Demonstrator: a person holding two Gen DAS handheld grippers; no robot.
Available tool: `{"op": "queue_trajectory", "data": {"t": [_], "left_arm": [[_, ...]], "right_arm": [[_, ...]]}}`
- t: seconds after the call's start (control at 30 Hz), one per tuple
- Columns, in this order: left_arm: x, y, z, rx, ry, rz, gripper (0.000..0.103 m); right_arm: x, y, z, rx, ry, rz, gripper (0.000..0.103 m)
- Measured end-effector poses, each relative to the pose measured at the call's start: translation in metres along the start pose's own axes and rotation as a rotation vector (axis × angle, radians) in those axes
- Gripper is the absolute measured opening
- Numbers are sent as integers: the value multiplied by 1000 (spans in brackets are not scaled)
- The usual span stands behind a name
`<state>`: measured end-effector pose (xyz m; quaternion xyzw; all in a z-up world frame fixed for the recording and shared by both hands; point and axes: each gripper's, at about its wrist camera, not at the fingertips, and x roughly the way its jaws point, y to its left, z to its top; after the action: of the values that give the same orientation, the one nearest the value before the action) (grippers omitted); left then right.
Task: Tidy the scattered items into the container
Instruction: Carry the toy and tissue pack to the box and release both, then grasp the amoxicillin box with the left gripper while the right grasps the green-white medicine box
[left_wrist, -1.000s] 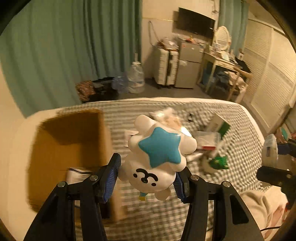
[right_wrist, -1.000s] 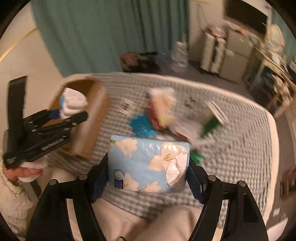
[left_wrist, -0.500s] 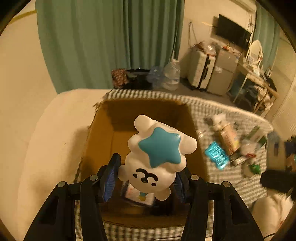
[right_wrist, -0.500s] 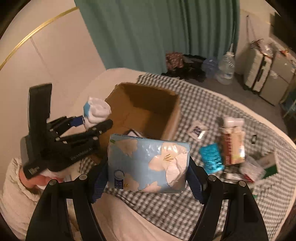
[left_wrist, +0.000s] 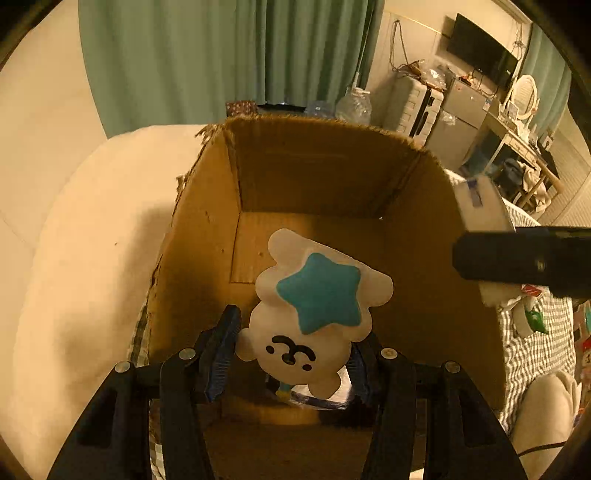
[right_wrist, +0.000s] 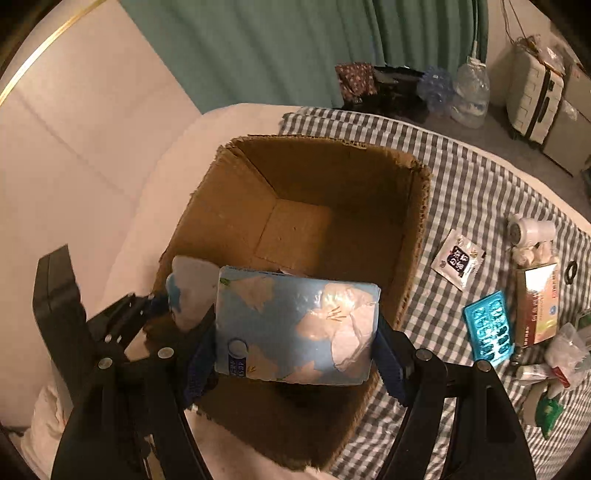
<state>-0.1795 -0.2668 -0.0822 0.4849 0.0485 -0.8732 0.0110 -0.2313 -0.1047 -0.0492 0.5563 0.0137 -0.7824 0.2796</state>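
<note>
Both hands are arriving over the cardboard box (right_wrist: 413, 221), which is standing open on the checked cloth (right_wrist: 480, 192). A second ago both grippers were out over the scattered items with the box off to the left; now the box is filling the left wrist view.

The left gripper (left_wrist: 291, 350) is clamping the white plush toy (left_wrist: 314, 314) with the blue star, its jaws about half spread around the toy's head, and is holding it above the near half of the box interior. The right gripper (right_wrist: 295, 343) is gripping the blue floral tissue pack (right_wrist: 295, 325) across its width, jaws set wide, and is hovering over the box's near rim, just beside the left gripper.

The carry appears complete for both items, so release into the box is probably the step in hand.

Several items are still lying on the cloth to the right, among them a blue blister pack (right_wrist: 489, 332) and a sachet (right_wrist: 458, 262), so the tidying is judged well short of finished.
</note>
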Motion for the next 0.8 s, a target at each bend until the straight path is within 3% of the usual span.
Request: {"op": "queue_trajectory", "data": {"t": [0.07,0.1,0.13,0.17,0.2,0.33,0.5,0.63,0.8], "left_arm": [[2,2,-2,3,3,-4,55],[3,4,0,3,1,-8,62],[3,6,1,0,0,-7,87],[2,7,1,-8,-2,3,97],[0,7,1,-15,-7,-19,100],[-9,-2,1,18,-27,-4,100],[-25,-9,1,18,-62,1,100],[-47,-25,5,49,-100,32,100],[-90,-53,7,79,-177,10,102]], "right_arm": [[5,2,2,6,4,3,76],[5,3,2,11,2,2,76],[7,3,4,21,-3,-5,79],[8,2,5,35,-9,-17,92],[7,1,7,54,-20,-37,98],[-6,-10,7,110,-93,-44,100],[-39,-20,-5,107,-200,-115,100],[-81,-29,-21,98,-315,-214,100],[-139,-41,-45,57,-442,-329,100]]}}
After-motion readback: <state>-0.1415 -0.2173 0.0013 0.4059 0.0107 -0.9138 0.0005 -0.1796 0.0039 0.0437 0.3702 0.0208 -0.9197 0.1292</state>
